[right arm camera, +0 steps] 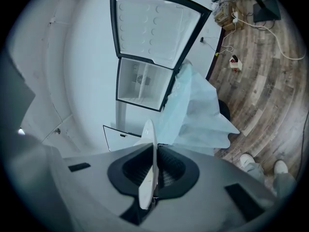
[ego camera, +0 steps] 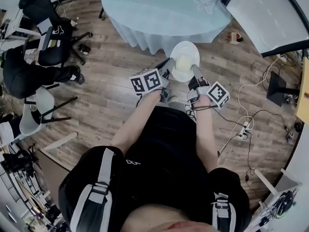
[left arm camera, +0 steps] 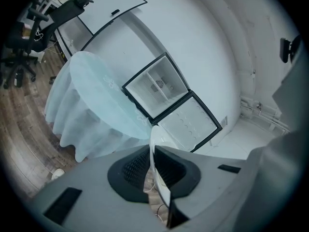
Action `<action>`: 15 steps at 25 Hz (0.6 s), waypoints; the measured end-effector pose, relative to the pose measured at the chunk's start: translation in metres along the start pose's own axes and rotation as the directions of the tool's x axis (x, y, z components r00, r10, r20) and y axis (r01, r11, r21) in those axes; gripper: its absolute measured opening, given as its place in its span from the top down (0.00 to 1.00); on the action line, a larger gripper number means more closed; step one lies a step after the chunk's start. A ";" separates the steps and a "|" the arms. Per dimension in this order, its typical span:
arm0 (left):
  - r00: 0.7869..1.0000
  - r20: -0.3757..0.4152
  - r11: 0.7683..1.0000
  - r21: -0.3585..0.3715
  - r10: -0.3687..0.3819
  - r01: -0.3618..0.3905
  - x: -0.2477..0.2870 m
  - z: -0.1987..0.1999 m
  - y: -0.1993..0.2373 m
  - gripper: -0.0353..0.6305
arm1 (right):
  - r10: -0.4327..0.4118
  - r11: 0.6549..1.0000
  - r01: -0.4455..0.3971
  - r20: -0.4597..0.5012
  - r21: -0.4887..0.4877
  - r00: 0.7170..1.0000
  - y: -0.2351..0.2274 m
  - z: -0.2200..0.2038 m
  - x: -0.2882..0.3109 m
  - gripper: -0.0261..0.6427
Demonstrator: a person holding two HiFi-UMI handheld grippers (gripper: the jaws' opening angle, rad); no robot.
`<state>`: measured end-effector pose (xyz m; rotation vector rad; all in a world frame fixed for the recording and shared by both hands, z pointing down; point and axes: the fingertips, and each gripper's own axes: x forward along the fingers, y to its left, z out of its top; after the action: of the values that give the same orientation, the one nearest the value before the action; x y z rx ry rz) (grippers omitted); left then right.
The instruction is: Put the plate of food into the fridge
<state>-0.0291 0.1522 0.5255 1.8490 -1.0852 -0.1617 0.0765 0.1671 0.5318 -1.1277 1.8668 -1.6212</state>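
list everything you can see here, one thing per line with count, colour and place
plate: one, white, held over the floor at the table's near edge
food: one portion, pale cream, on the plate
table: one, round, light blue cloth, ahead of the person
fridge: one, white, door open, past the table
office chair: one, black, far left
power strip: one, white, on the floor at right among cables
floor: brown wood planks
left claw: one, grey, shut on the plate's left rim
right claw: one, grey, shut on the plate's right rim
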 end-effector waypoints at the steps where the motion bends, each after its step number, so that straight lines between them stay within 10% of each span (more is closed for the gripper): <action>1: 1.000 0.001 1.000 0.001 0.005 -0.005 0.002 0.005 0.004 0.91 | -0.006 1.000 0.006 0.001 -0.001 1.000 0.000 0.000 0.005 0.92; 15: 1.000 -0.026 0.999 -0.046 -0.012 0.011 0.073 0.094 0.042 0.91 | -0.049 0.998 0.049 0.013 0.042 0.999 0.003 0.043 0.112 0.92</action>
<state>-0.0596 0.0302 0.5310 1.8121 -1.0446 -0.1678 0.0425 0.0522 0.5407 -1.1726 1.8016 -1.6671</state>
